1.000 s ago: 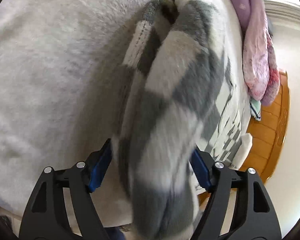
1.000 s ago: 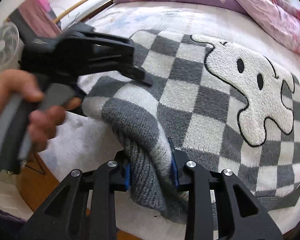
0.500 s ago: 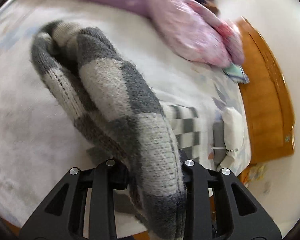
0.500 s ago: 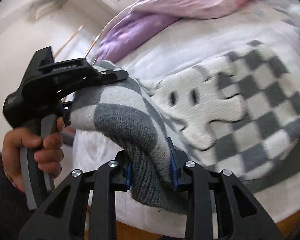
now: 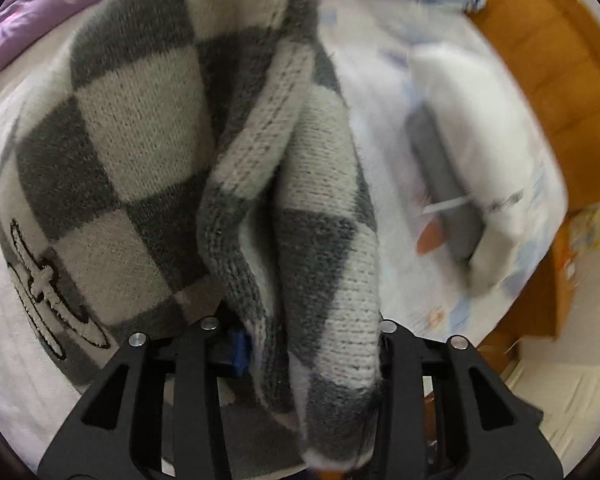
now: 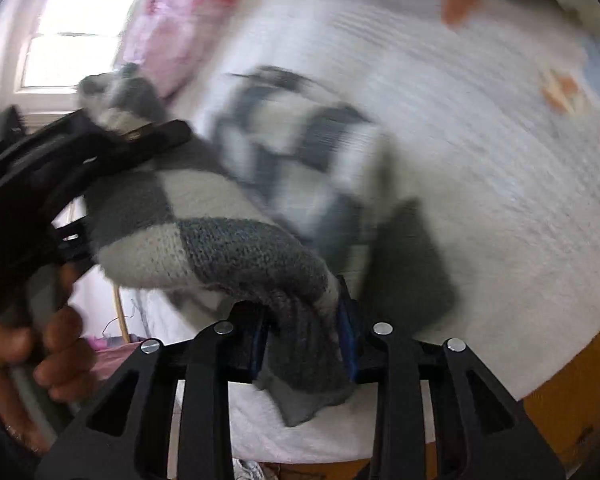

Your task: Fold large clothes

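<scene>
A grey and white checkered knit sweater with a white ghost patch hangs over the white bed. My left gripper is shut on a bunched fold of the sweater. My right gripper is shut on the sweater's ribbed grey edge. In the right wrist view the left gripper shows at upper left, held by a hand, clamping the other end of the same edge. The sweater stretches between the two grippers, with the rest trailing blurred on the bed.
A white pillow with a grey side lies on the bed at right. A wooden headboard stands behind it. Pink and purple bedding is piled at the far side. A bright window shows at upper left.
Both grippers have swung with the sweater lifted; the left view now looks toward the pillow and headboard. The right view has turned and blurred. Both stay shut on the sweater.
</scene>
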{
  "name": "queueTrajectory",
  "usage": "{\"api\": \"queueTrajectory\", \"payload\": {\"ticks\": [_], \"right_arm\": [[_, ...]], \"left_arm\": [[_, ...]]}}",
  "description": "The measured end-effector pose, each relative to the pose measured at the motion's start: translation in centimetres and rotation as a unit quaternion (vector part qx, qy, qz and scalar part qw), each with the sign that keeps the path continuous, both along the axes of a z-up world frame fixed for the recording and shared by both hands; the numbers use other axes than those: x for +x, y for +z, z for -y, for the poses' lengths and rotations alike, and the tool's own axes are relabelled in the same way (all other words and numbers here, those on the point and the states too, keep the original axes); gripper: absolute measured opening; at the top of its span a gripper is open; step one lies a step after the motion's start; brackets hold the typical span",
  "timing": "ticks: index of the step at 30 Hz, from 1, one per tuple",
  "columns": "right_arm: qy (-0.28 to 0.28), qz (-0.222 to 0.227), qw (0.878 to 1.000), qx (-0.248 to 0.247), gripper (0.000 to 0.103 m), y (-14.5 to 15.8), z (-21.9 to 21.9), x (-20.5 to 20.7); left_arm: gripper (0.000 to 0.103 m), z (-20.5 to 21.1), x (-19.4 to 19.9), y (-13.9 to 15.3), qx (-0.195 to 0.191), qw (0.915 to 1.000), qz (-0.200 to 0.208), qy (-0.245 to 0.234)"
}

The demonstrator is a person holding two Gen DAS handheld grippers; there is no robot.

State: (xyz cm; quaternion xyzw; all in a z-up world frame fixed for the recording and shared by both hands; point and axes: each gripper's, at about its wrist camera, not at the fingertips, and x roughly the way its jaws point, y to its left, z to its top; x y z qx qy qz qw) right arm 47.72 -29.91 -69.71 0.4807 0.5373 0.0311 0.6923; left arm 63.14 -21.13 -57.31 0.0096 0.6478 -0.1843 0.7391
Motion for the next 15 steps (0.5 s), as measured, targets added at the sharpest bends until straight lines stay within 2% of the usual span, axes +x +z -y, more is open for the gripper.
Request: {"api": "queueTrajectory", "payload": {"ticks": [1, 3, 4, 6, 7, 8, 9, 11, 13, 15], "right_arm": [[-0.002, -0.005, 1.000, 0.004, 0.029, -0.3, 0.1, 0.1], [-0.012, -0.009, 0.999, 0.033, 0.029, -0.9, 0.5, 0.1], [-0.012, -0.009, 0.999, 0.037, 0.028, -0.8, 0.5, 0.1], [-0.022, -0.020, 0.998, 0.053, 0.027, -1.0, 0.8, -0.2], [-0.026, -0.029, 0.997, 0.060, 0.026, -1.2, 1.0, -0.6], [-0.027, -0.035, 0.998, 0.046, 0.025, -1.0, 1.6, -1.0], [-0.033, -0.044, 0.998, 0.033, 0.025, -0.9, 2.2, -1.3], [-0.038, -0.055, 0.998, 0.015, 0.025, -0.6, 3.7, -1.6], [-0.023, -0.060, 0.998, 0.005, 0.025, -0.5, 4.6, -1.5], [-0.002, -0.065, 0.998, -0.018, 0.025, 1.4, 5.3, -2.0]], "left_arm": [[0.039, 0.3, 0.0, -0.3, 0.010, 0.9999, -0.009, -0.004], [0.043, -0.5, -0.3, 0.2, -0.005, 1.0000, -0.008, 0.001], [0.047, -0.6, -0.3, 0.7, -0.026, 0.9996, -0.008, 0.012], [0.067, -2.6, -0.2, 2.7, -0.116, 0.9916, -0.001, 0.058], [0.071, -3.5, -0.1, 3.6, -0.132, 0.9886, 0.013, 0.072], [0.080, -4.3, -0.1, 4.6, -0.144, 0.9858, 0.026, 0.083], [0.083, -5.3, -0.1, 5.4, -0.152, 0.9831, 0.037, 0.094], [0.083, -7.6, -0.2, 6.5, -0.153, 0.9799, 0.055, 0.115], [0.084, -9.6, -0.5, 6.6, -0.130, 0.9801, 0.068, 0.134], [0.084, -12.5, -0.6, 5.7, -0.102, 0.9783, 0.070, 0.166]]}}
